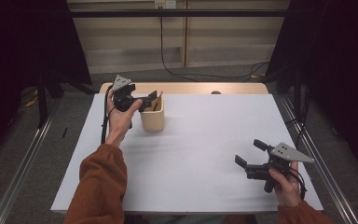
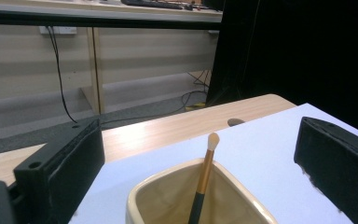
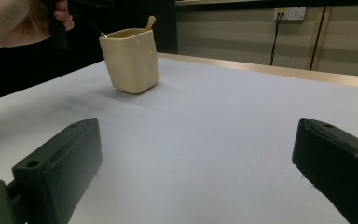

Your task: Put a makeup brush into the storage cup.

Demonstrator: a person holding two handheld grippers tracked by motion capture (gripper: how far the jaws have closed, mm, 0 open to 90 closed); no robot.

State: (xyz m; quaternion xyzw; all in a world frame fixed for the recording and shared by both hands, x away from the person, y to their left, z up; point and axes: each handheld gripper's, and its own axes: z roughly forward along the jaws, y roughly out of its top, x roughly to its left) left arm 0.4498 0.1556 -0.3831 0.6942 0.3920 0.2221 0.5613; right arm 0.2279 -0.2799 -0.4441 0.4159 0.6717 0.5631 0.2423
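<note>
A cream cup [image 1: 152, 114] stands on the white table [image 1: 200, 154], near its far left part. A small brush [image 2: 204, 179] stands inside the cup, leaning a little, with its soft tip up above the rim.

The left gripper [image 1: 150, 100] is held just above the cup. Its jaws are spread wide. In the left gripper view the brush tip pokes up between the two jaws, but neither jaw touches it. The cup sits right under the gap.

The right gripper [image 1: 250, 153] is well apart from the cup, over the near right part of the table. Its jaws are spread wide too, with bare table between them. From the right gripper view the cup [image 3: 130, 59] stands far off to the left.
</note>
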